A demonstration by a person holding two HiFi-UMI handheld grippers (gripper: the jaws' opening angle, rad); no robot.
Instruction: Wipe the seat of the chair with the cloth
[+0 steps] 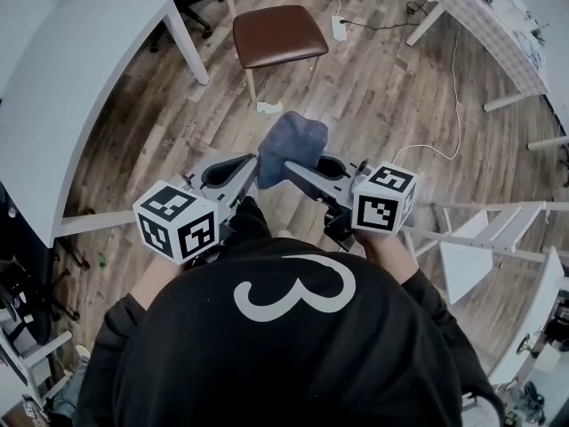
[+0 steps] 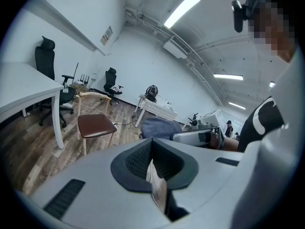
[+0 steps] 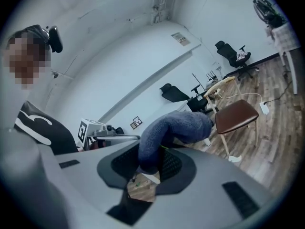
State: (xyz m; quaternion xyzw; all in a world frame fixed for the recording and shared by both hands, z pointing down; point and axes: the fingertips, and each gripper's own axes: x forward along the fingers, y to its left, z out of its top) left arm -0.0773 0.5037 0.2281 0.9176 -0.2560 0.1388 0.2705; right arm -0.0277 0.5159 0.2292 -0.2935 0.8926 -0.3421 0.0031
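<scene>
Ahead, chair (image 1: 280, 36) nr white table (image 1: 71, 69); R gripper (image 3: 148, 168) pinches cloth (image 3: 176, 128).

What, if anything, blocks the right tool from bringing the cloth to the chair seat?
Likely nothing, so yes: the right tool, shut on the cloth, faces the chair seat, with open floor between. The person would probably have to step closer.

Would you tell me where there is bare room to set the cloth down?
The brown chair seat is bare, as is the white table left of it. The right side is crowded: white frames and a cable.
</scene>
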